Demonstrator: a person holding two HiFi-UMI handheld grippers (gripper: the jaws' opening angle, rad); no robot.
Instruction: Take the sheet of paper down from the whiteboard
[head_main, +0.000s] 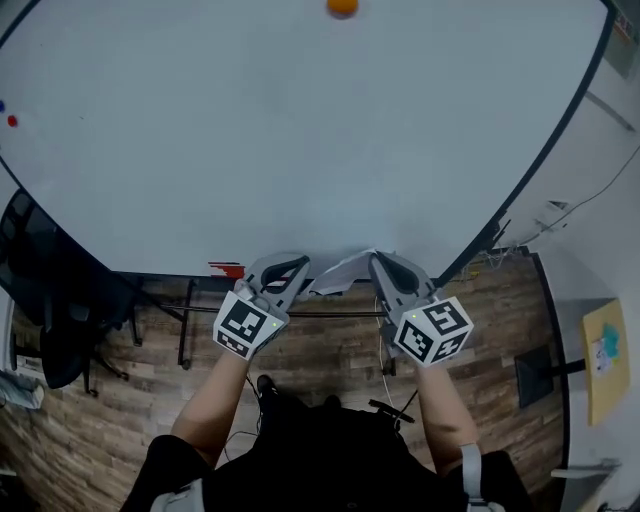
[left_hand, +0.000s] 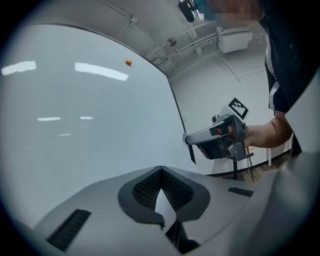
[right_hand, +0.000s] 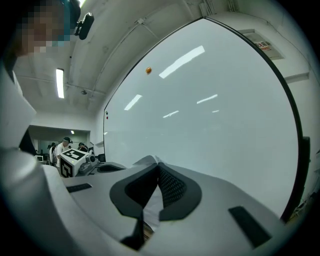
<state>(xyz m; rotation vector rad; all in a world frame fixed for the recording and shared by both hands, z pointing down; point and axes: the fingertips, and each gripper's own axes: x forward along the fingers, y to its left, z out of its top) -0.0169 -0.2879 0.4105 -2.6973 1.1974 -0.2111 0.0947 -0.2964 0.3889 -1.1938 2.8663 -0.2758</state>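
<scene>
Holds the sheet of paper (head_main: 340, 272) off the whiteboard (head_main: 300, 130), low by its bottom edge, stretched between the 2 claws. Grips it with the left gripper (head_main: 285, 268) closed tight on the left side and with the right gripper (head_main: 383, 266) closed tight on the right side; visible in each gripper view as a thin white strip pinched between the dark pads. Seems to use 2 holds so that the light sheet stays spread and does not fold or swing, though bowed a little in the middle all the same. Keeps both grippers level and pointing toward the board, near each other, probably because the sheet is narrow. Leaves the orange magnet (head_main: 342, 6) high on the board, well apart from the paper, so probably holding nothing now. Judged nearly done: remains only to carry the sheet away or lay it down, without tearing it by pulling the hands apart.
</scene>
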